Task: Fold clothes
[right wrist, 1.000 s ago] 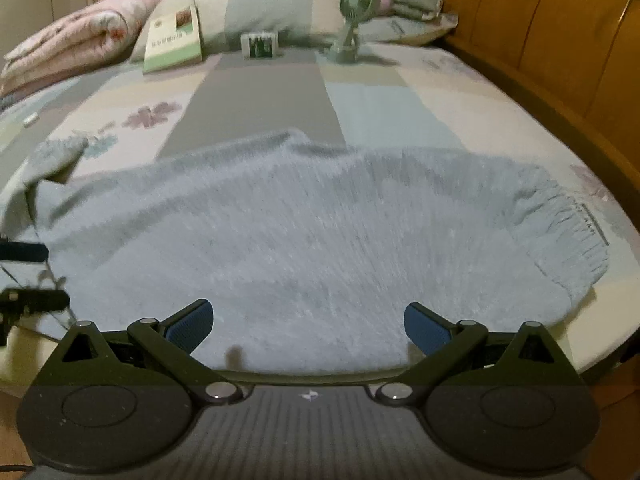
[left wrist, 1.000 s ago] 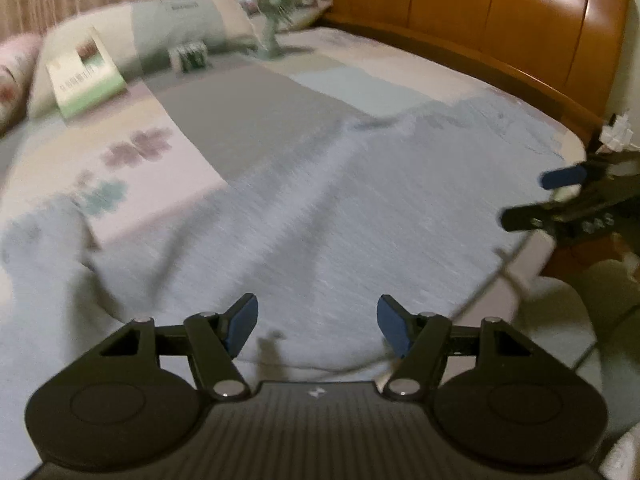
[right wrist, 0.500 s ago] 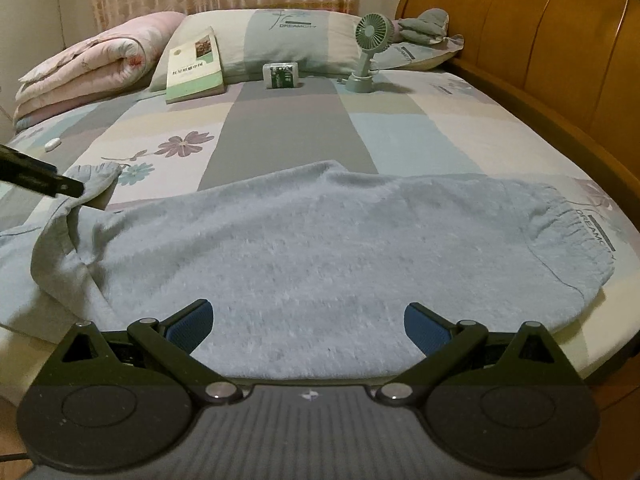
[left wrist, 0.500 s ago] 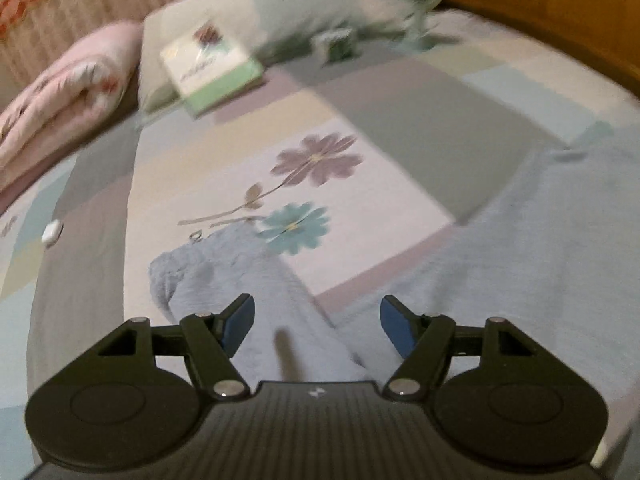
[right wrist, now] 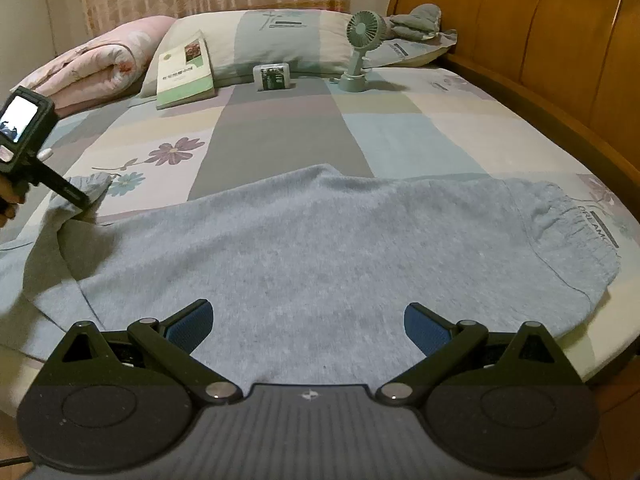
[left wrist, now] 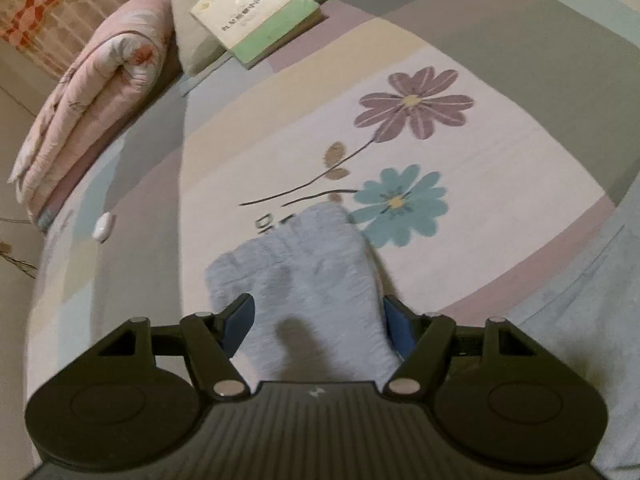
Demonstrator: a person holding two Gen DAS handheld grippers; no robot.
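Observation:
A light blue-grey garment lies spread across the bed, its elastic waistband at the right and a narrow leg running off to the left. In the left wrist view the leg's cuffed end lies flat on the flowered sheet, just ahead of and between the blue pads of my left gripper. That gripper is open and hovers over the cuff without pinching it. The right wrist view shows the left gripper at the far left, above the cuff. My right gripper stands open over the garment's near edge, holding nothing.
A folded pink quilt, a pillow, a green book, a small box and a small green fan sit at the head of the bed. A wooden headboard runs along the right. A small white object lies left of the cuff.
My left gripper has swung left, from the garment's body to its cuffed end, and now points more steeply down at it. The right gripper has hardly moved.

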